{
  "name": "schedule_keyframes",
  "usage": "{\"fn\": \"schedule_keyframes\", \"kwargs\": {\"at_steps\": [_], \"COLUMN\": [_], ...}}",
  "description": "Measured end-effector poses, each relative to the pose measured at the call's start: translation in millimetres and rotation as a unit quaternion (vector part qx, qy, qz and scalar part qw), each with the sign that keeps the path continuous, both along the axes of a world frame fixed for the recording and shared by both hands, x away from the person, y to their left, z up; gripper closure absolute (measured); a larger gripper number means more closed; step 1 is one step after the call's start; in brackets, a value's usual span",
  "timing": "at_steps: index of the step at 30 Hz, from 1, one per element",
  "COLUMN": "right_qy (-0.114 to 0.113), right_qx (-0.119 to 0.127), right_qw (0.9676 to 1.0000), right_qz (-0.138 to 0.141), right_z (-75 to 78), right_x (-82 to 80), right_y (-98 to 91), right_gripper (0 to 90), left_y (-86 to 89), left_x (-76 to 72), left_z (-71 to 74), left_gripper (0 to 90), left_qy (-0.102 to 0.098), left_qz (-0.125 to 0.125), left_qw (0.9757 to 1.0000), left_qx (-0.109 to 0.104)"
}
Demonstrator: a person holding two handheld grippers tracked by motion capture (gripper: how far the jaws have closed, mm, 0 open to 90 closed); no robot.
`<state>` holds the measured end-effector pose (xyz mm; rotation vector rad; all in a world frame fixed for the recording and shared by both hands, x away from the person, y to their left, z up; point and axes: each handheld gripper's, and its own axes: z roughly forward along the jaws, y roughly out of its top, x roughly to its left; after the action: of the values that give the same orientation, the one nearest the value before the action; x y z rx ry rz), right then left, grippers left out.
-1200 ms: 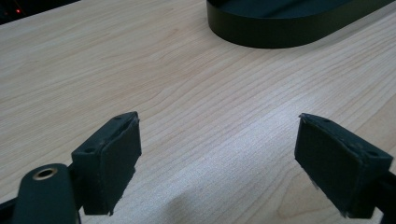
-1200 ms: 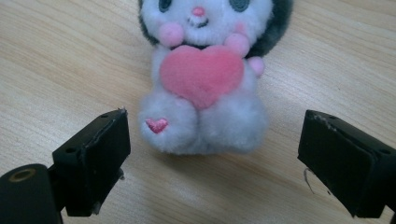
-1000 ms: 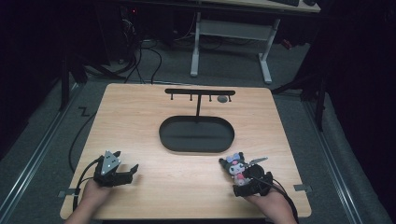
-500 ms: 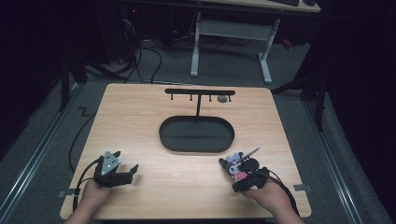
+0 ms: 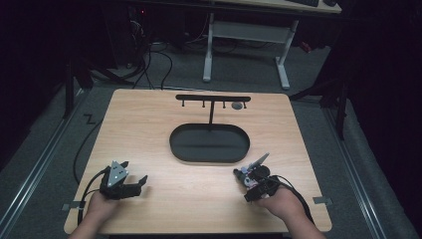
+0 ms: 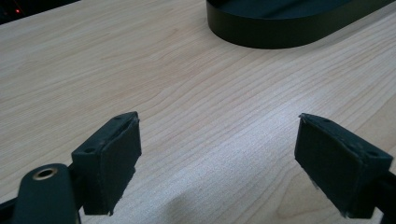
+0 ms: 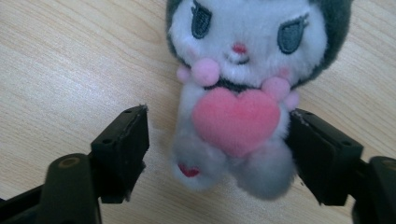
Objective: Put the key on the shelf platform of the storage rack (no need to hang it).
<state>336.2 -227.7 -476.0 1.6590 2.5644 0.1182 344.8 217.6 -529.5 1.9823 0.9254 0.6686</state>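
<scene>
The fingers (image 7: 120,154) of the right gripper (image 7: 217,158) have been closing around the fluffy grey-and-white toy with a pink heart (image 7: 236,100) lying on the light wooden tabletop (image 5: 149,129), not squeezing yet, maybe to lift it, the black oval tray (image 5: 176,144) under the black hook stand (image 5: 213,98) looks empty, and the left gripper (image 6: 217,161) rests wide open.

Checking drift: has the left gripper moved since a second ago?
No. The left gripper sits at the same spot near the table's front-left corner, equally far from the black oval tray.
</scene>
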Motion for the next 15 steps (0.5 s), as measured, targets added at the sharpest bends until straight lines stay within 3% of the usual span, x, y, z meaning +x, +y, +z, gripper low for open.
{"fn": "schedule_keyframes", "kwargs": {"at_steps": [10, 15], "right_qy": [0.001, -0.013], "right_qx": [-0.008, -0.007], "right_qw": [0.9999, 0.9998], "right_qz": [-0.011, -0.013], "right_z": [-1.6, 2.9], "right_x": [4.9, 4.2], "right_y": [-0.2, -1.5], "right_gripper": [44.8, 47.8], "left_y": [-0.3, -0.3], "left_x": [-0.1, -0.2], "left_z": [0.0, 0.1], "left_gripper": [15.4, 15.4], "left_qy": [0.000, 0.000], "left_qz": [0.000, 0.000], "left_qw": [1.0000, 1.0000], "left_qx": [0.000, 0.001]}}
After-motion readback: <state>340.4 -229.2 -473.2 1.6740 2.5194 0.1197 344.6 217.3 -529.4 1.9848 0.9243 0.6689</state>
